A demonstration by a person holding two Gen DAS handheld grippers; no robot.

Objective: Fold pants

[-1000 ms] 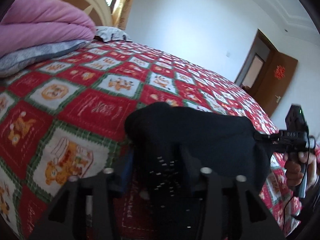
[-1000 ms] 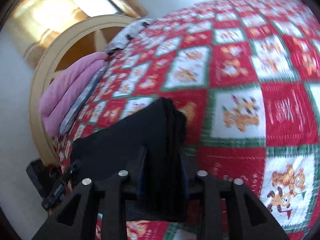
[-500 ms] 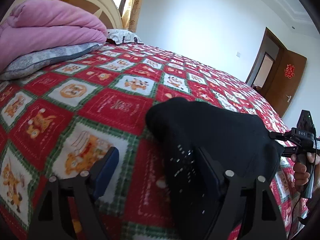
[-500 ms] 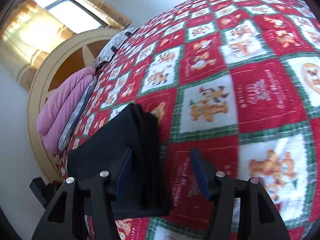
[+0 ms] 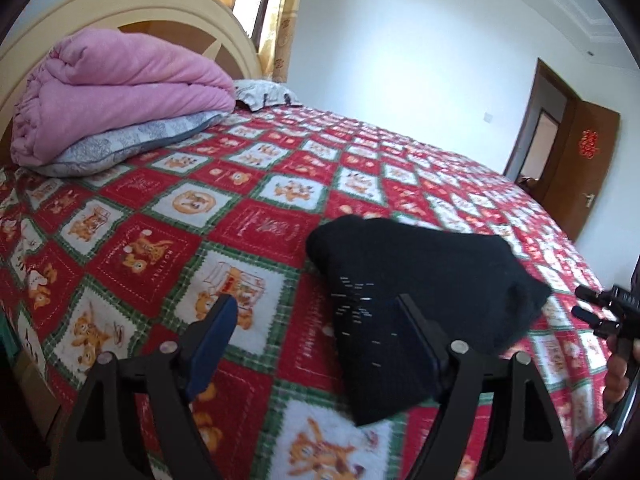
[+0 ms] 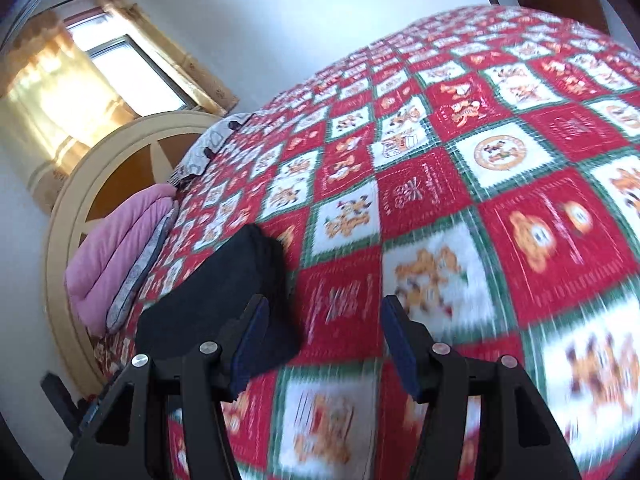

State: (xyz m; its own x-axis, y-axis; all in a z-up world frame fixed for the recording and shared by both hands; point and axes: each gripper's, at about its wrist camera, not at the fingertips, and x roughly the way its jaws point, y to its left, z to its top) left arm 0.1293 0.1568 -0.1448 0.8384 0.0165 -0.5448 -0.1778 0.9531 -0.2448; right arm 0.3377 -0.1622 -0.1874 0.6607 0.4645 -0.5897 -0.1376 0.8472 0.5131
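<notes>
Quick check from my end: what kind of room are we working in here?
A bedroom, almost certainly. The folded black pants lie on a bed with a red patchwork bedspread, a curved headboard stands behind a rolled pink duvet on a pillow, and there is a curtained window.

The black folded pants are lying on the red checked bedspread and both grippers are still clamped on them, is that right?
Not quite. The pants do lie on the bedspread, but the left gripper and right gripper are open, having just been opening; both wrist views show no grip.

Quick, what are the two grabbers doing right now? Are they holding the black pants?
Left gripper: open, just widened, holding nothing; folded black pants lie loose.
Right gripper: open, just widened, holding nothing.
</notes>
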